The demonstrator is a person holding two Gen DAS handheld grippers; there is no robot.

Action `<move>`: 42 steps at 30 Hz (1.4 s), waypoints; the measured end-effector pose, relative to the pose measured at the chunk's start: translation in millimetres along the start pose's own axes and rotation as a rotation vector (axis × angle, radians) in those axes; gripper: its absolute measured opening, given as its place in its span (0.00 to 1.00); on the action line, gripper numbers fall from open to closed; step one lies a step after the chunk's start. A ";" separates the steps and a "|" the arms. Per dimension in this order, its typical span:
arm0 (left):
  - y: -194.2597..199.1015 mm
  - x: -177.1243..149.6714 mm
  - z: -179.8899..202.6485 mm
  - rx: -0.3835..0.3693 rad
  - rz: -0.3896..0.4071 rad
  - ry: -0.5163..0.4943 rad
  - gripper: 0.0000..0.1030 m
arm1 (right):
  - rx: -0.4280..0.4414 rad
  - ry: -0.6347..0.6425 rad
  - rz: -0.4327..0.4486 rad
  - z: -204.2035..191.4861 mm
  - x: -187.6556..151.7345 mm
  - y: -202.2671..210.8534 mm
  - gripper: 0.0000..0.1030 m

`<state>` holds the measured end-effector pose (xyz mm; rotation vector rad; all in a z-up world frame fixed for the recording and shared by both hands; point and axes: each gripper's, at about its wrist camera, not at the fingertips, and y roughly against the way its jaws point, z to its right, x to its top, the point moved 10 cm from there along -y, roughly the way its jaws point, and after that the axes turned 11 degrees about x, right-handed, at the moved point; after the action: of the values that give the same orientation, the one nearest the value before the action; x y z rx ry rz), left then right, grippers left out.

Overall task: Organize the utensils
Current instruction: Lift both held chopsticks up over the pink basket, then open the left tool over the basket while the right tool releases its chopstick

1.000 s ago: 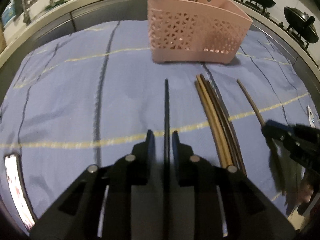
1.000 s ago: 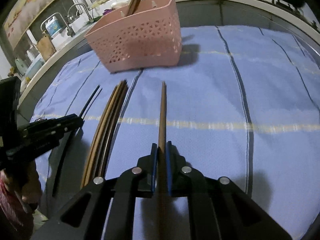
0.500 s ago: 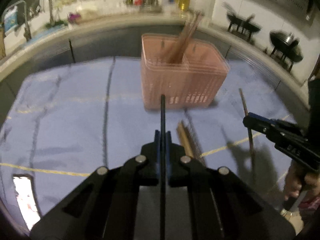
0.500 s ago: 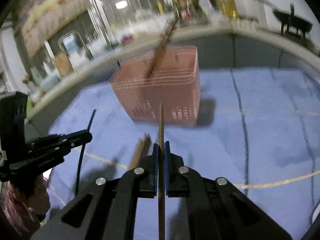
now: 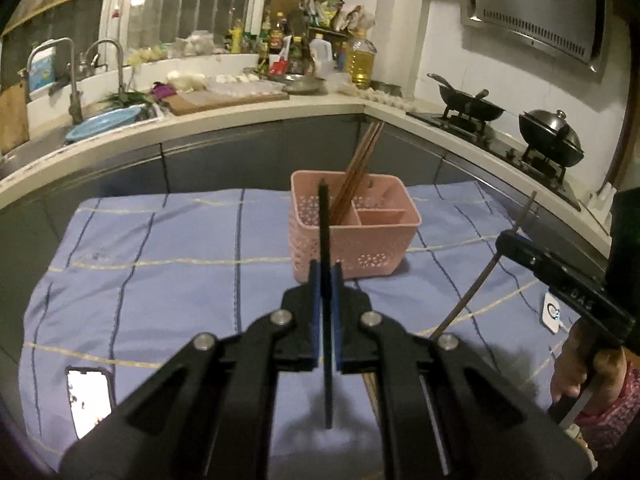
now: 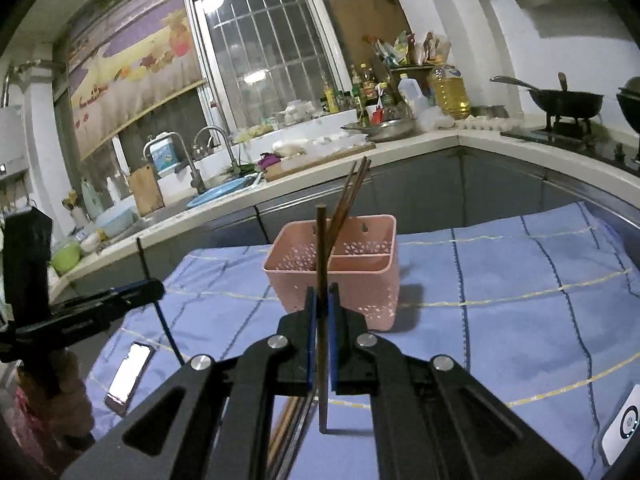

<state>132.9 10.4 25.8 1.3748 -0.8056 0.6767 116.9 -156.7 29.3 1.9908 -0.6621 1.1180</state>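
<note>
Chopsticks, loose, two in hand. Dark chopstick [image 5: 325, 240]: clamped between the closed jaws of the left gripper [image 5: 325, 280], long axis running straight out along the fingers, far tip overlapping the near wall of the pink basket [image 5: 384, 264] in the left wrist view. Brown chopstick [image 6: 321, 264]: pinched likewise by the right gripper [image 6: 322, 304], jaws shut on it, shaft in line with the fingers, tip pointing at the same basket.

Basket: pink, perforated, divided into compartments, standing on the blue checked cloth [image 5: 160, 280] ahead of both grippers. Several brown chopsticks [image 5: 356, 176] already lean upright in its left rear compartment.

Further stock: a small bundle of chopsticks [image 6: 290, 428] lies on the cloth below the right gripper, partly hidden by the fingers.

Governing relation: basket lies forward of each gripper, roughly on the line of each held stick; both sticks are raised clear of the cloth. Which hand is nearer cannot be told with confidence. Judged next need: carry each tip over the rim and tilt the shaft down into the occupied compartment.

Also present: phone [image 5: 89, 400], lit, on the cloth at left.
</note>
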 end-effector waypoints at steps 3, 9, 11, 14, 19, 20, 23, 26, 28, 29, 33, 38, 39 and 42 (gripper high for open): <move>18.2 33.6 1.9 -0.010 0.067 -0.010 0.04 | 0.029 0.010 0.024 -8.3 26.0 2.6 0.05; 46.8 121.8 8.9 -0.036 0.212 -0.003 0.04 | 0.081 0.039 0.104 -23.8 103.4 -1.3 0.05; 45.5 145.0 9.4 -0.026 0.236 0.005 0.04 | 0.080 0.058 0.133 -25.8 129.7 -8.3 0.05; 35.0 172.1 10.2 -0.016 0.255 0.022 0.04 | 0.073 0.073 0.154 -24.7 152.4 -19.6 0.05; 2.9 190.3 8.4 0.042 0.274 0.020 0.04 | 0.059 0.075 0.144 -10.9 166.2 -52.1 0.05; -6.7 190.1 7.9 0.044 0.260 0.021 0.04 | 0.057 0.071 0.131 -6.8 164.6 -61.8 0.05; -34.8 184.5 6.6 0.045 0.210 0.024 0.04 | 0.056 0.061 0.098 0.8 155.1 -80.8 0.05; -63.4 168.8 9.6 0.040 0.148 0.014 0.04 | 0.061 0.046 0.051 7.9 139.1 -100.3 0.05; -80.1 157.4 13.2 0.038 0.105 0.002 0.04 | 0.066 0.031 0.007 11.4 123.8 -113.0 0.05; -92.2 147.8 15.9 0.041 0.069 -0.006 0.04 | 0.066 0.025 -0.016 12.5 116.0 -118.5 0.05; -116.6 121.4 18.8 0.069 -0.016 -0.013 0.22 | 0.062 0.001 -0.134 15.1 88.2 -142.7 0.07; -95.2 110.1 5.7 0.084 0.016 0.055 0.26 | 0.043 0.004 -0.081 8.9 93.1 -128.5 0.13; -87.7 108.2 2.8 0.091 0.028 0.070 0.26 | 0.047 -0.008 -0.057 7.2 96.5 -120.5 0.20; -63.0 92.0 -4.5 0.102 0.059 0.127 0.28 | 0.052 -0.032 0.008 3.1 101.4 -97.1 0.52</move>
<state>237.2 5.2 65.0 1.3886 -0.7210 0.8529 238.2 -109.8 82.2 2.0554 -0.6646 1.1201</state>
